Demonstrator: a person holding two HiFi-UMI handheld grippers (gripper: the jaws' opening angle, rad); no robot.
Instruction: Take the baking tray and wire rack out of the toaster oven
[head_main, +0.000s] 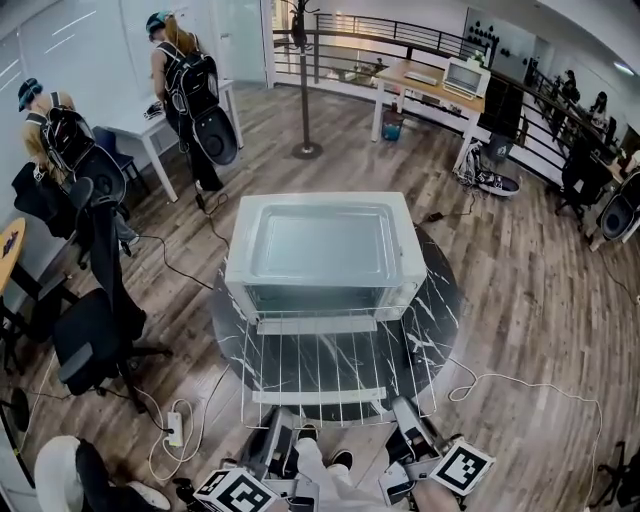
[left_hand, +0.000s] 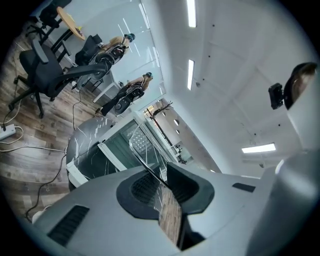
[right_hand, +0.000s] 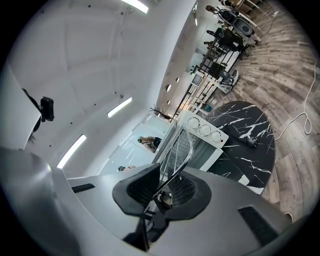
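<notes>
Left gripper (head_main: 277, 418) fingers nearly together, clamped on rack (head_main: 320, 396) near-left edge. Right gripper (head_main: 406, 410) fingers same, clamped on near-right edge. Rack held level over bench (head_main: 445, 300) near edge, before oven (head_main: 325, 245).
</notes>
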